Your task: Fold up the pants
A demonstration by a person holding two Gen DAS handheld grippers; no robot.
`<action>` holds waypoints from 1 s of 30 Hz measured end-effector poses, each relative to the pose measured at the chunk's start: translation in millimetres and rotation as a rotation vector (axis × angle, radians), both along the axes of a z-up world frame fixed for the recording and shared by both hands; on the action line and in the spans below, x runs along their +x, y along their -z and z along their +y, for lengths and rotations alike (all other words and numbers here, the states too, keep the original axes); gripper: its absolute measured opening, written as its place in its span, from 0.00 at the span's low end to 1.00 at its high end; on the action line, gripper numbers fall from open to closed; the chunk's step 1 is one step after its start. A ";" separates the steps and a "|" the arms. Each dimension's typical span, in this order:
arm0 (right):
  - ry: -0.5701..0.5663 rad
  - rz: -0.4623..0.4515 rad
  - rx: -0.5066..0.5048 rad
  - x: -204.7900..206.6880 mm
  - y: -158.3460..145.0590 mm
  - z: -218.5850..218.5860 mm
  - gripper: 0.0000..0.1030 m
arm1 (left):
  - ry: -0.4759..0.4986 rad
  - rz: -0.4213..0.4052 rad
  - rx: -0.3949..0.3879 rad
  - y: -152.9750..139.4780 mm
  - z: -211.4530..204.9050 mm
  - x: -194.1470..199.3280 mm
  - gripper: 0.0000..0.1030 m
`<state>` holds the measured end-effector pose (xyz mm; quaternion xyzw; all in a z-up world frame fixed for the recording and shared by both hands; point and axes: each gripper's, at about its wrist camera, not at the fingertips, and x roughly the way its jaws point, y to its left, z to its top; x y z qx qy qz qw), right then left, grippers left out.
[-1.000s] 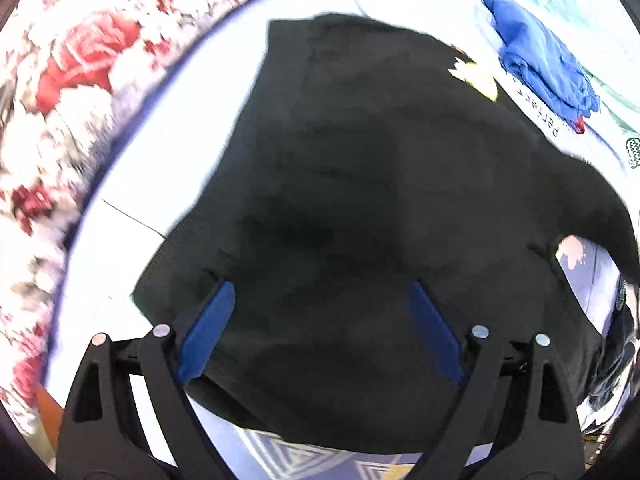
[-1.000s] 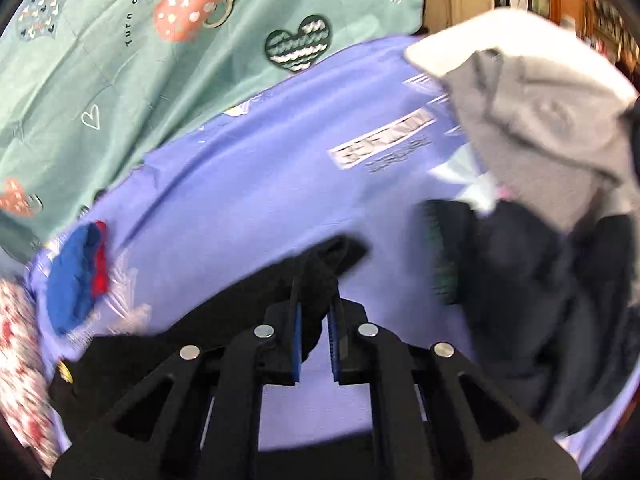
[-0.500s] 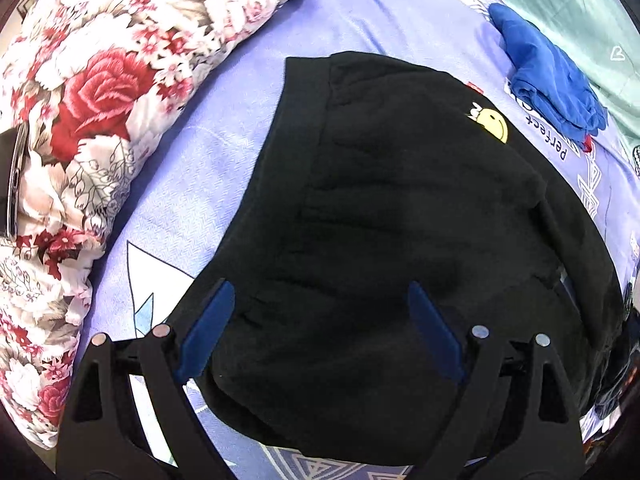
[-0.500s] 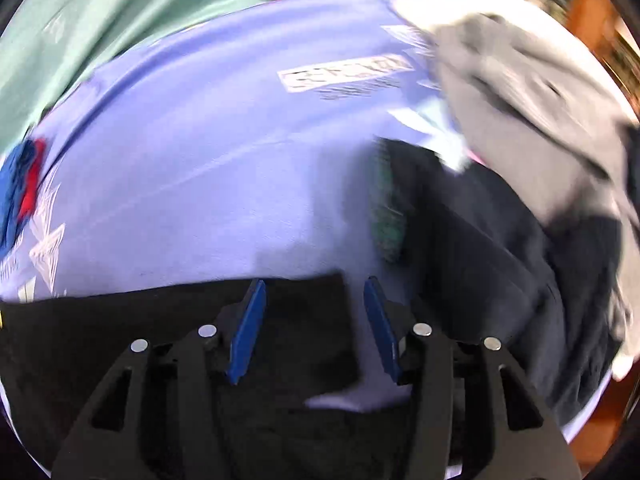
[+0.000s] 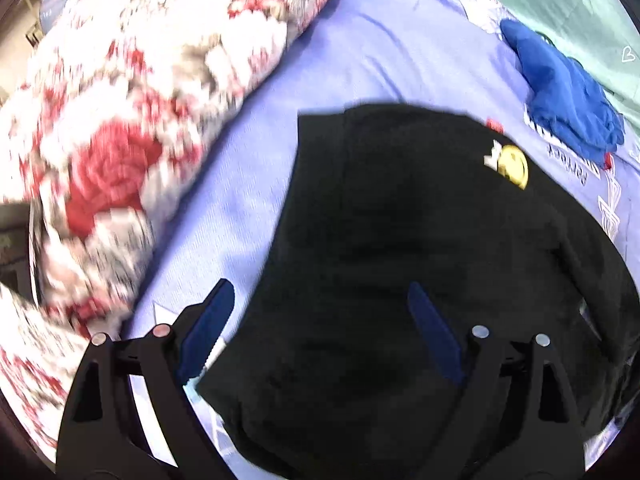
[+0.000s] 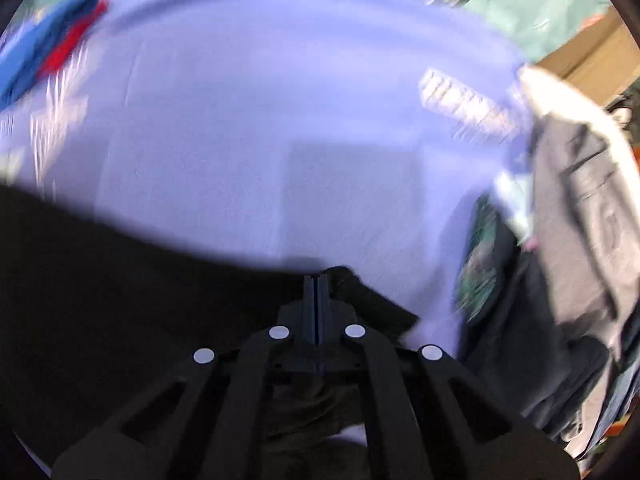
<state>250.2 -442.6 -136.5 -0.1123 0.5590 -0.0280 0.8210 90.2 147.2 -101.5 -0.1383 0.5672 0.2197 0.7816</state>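
The black pants [image 5: 400, 248] lie spread on the lilac bed sheet [image 5: 360, 52], with a yellow smiley patch [image 5: 514, 166] at the far right. My left gripper [image 5: 320, 328] is open above the pants' near left edge, holding nothing. In the right wrist view my right gripper [image 6: 319, 280] is shut on an edge of the black pants [image 6: 120, 292], with the cloth bunched around its fingertips.
A floral pillow [image 5: 120, 152] lies at the left. A folded blue garment [image 5: 568, 92] sits at the far right of the sheet and shows blurred in the right view [image 6: 44, 56]. A pile of grey and dark clothes [image 6: 568, 248] is at the right. A teal blanket [image 6: 500, 0] lies beyond.
My right gripper has closed on the pants' edge; half a second ago it was open. My left gripper has shifted left towards the pants' left edge and stays open.
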 end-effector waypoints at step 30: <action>-0.091 -0.052 0.201 28.0 -36.7 129.6 0.60 | 0.557 0.139 -0.032 37.9 24.5 145.7 0.07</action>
